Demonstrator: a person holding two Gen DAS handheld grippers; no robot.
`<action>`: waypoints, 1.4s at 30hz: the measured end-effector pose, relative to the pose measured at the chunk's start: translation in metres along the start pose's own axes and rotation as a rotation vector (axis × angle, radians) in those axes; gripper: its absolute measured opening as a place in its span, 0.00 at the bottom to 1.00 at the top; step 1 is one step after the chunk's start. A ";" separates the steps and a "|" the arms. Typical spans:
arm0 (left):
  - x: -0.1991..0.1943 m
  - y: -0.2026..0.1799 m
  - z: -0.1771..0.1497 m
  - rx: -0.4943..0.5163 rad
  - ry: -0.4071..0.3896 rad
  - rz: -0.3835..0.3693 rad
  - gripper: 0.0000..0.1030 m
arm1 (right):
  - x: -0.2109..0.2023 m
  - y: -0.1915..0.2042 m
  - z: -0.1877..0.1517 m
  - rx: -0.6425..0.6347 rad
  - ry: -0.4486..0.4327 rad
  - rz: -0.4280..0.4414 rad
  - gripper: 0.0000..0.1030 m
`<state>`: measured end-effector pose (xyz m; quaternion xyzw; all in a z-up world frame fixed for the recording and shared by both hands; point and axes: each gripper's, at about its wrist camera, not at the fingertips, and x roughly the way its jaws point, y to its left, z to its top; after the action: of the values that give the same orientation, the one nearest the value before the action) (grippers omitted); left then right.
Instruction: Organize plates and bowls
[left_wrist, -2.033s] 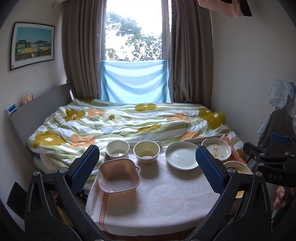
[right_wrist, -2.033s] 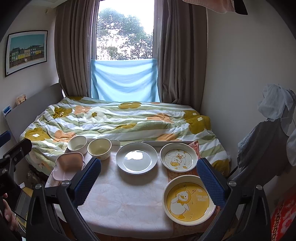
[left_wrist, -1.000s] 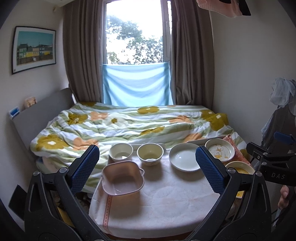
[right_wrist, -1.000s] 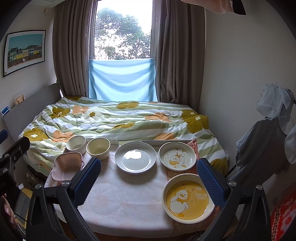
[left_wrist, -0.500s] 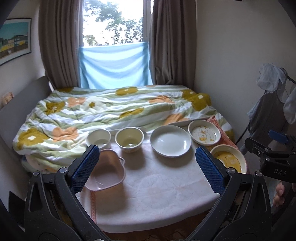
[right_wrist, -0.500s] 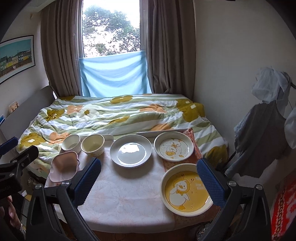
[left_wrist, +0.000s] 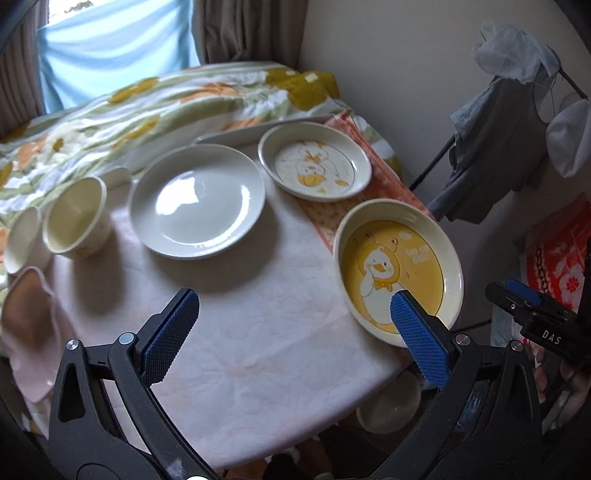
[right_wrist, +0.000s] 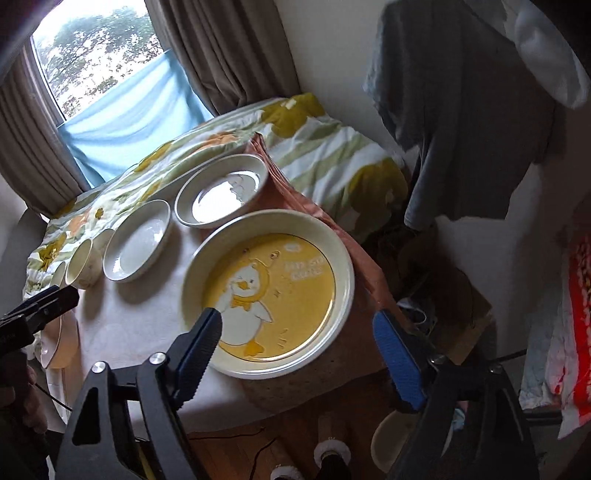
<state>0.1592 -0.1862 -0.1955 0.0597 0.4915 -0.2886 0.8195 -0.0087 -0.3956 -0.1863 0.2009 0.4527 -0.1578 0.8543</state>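
On the white-clothed table (left_wrist: 258, 332) stand a plain white plate (left_wrist: 197, 210), a small duck plate (left_wrist: 316, 166), a large yellow duck plate (left_wrist: 399, 273), a cream bowl (left_wrist: 75, 218), a white bowl (left_wrist: 20, 240) and a pink square dish (left_wrist: 33, 332). My left gripper (left_wrist: 291, 317) hangs open over the bare cloth, left of the yellow plate. My right gripper (right_wrist: 295, 321) hovers over the near part of the yellow duck plate (right_wrist: 269, 291) with its jaws closing. One finger is over the plate and the other beyond its right rim. The pads touch nothing.
A bed with a floral quilt (left_wrist: 166, 99) borders the table's far side, and a pale tray (left_wrist: 236, 136) lies at that edge. Clothes hang on a rack (left_wrist: 509, 147) to the right. A bowl (left_wrist: 388, 406) sits on the floor under the table's near right corner.
Both grippers have dropped and tipped down toward the table, so window and bed have slid up out of view. The right gripper's jaws have narrowed and now sit close over the yellow duck plate.
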 end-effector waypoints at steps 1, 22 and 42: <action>0.017 -0.005 0.003 0.013 0.031 -0.015 0.98 | 0.010 -0.010 0.001 0.019 0.017 0.014 0.66; 0.143 -0.035 0.014 0.029 0.256 -0.084 0.17 | 0.106 -0.060 0.031 0.028 0.156 0.214 0.12; 0.114 -0.051 0.021 0.086 0.163 0.003 0.17 | 0.094 -0.053 0.043 -0.035 0.135 0.204 0.10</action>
<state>0.1886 -0.2833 -0.2714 0.1186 0.5437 -0.3023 0.7739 0.0483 -0.4705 -0.2535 0.2412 0.4891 -0.0481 0.8369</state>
